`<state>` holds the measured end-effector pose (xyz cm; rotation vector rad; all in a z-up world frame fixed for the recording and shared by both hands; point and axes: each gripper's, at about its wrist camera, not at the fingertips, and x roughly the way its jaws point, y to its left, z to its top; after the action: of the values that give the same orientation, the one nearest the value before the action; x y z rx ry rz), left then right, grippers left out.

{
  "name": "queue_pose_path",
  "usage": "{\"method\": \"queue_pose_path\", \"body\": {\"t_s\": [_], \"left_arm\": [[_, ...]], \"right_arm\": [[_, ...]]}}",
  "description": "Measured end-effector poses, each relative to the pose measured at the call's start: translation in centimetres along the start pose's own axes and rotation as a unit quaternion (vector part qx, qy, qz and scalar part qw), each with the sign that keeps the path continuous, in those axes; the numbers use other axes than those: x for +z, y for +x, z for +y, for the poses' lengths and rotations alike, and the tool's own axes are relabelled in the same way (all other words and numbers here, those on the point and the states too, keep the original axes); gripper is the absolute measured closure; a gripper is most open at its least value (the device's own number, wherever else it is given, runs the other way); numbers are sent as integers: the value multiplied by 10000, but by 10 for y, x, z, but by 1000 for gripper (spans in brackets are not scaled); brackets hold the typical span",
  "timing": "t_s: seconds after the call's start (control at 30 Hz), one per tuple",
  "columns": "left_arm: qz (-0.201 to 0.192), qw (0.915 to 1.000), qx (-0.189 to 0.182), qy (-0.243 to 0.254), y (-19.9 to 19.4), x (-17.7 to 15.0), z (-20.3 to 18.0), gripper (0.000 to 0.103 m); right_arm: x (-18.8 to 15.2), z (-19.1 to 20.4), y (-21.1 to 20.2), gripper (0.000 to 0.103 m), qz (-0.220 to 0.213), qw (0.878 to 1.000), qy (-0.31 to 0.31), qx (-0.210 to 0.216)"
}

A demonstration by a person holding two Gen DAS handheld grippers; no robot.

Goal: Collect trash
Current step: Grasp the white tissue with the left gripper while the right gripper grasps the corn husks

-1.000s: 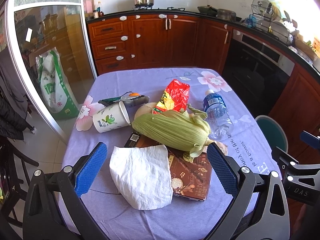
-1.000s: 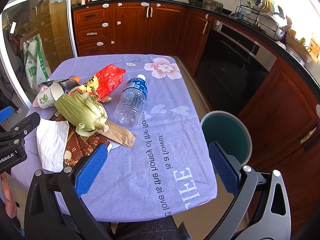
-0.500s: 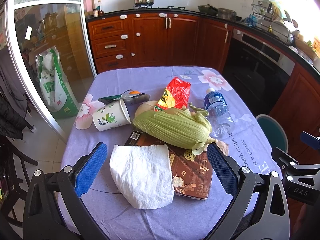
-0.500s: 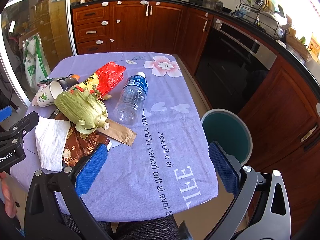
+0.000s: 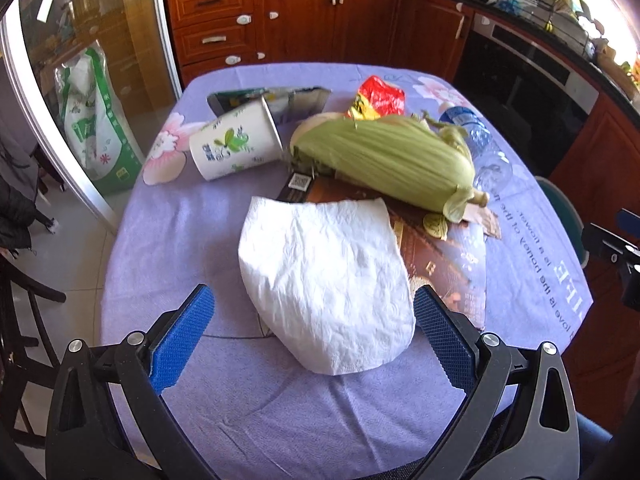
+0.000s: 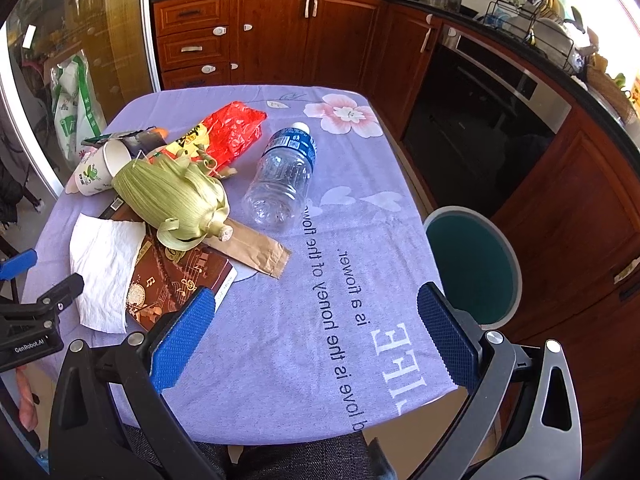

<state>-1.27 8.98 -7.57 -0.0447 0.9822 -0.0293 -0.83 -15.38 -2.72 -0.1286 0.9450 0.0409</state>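
Note:
A crumpled white tissue [image 5: 326, 280] lies on the purple tablecloth, and my left gripper [image 5: 314, 338] stands open with a blue pad on each side of its near end. Behind it are a brown box [image 5: 440, 248], a green corn husk [image 5: 384, 160], a tipped paper cup [image 5: 234, 146], a red snack bag [image 5: 376, 98] and an empty plastic bottle [image 5: 478, 148]. My right gripper [image 6: 316, 340] is open over the table's near right part, holding nothing. In the right wrist view I see the tissue [image 6: 104, 264], corn husk [image 6: 172, 196], bottle [image 6: 282, 182] and a brown paper bag [image 6: 254, 250].
A teal trash bin [image 6: 474, 268] stands on the floor off the table's right edge. Wooden cabinets [image 6: 280, 36] and an oven [image 6: 480, 116] line the back and right. A green-and-white sack [image 5: 94, 120] leans behind the glass door on the left.
My left gripper has moved forward and down toward the tissue, which now lies between its pads. The right gripper has shifted slightly forward. The trash has not moved.

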Motion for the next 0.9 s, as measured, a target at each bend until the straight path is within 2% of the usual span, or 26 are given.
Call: {"method": "queue_pose_path", "body": {"t_s": [0.17, 0.27, 0.33, 0.4, 0.47, 0.53, 0.57, 0.6, 0.73, 0.9], "left_arm": [[204, 9990, -403, -48, 22, -2, 4, 4], [207, 9990, -367, 151, 31, -3, -3, 5], [264, 9987, -399, 197, 35, -5, -5, 18], [265, 9983, -481, 184, 35, -8, -5, 24], [197, 9982, -532, 193, 31, -10, -4, 36], [134, 9980, -566, 255, 26, -9, -4, 70], [121, 9981, -519, 308, 23, -8, -5, 82], [123, 9983, -424, 373, 21, -8, -5, 100], [-31, 9987, -364, 353, 6, 1, 8, 100], [-211, 9992, -214, 251, 2, 26, 24, 100]], "right_arm": [[-1, 11, 11, 6, 62, 9998, -190, 71], [0, 13, 15, 6, 65, 9997, -224, 99], [0, 13, 19, 6, 106, 9996, -213, 138], [1, 14, 23, 6, 159, 9995, -211, 177], [3, 16, 28, 6, 216, 9993, -226, 226], [6, 21, 32, 6, 254, 9988, -272, 303], [9, 24, 33, 6, 270, 9986, -307, 347], [11, 26, 35, 6, 277, 9983, -340, 385], [25, 38, 39, 6, 263, 9963, -489, 655], [61, 65, 45, 6, 93, 9895, -782, 1215]]}}
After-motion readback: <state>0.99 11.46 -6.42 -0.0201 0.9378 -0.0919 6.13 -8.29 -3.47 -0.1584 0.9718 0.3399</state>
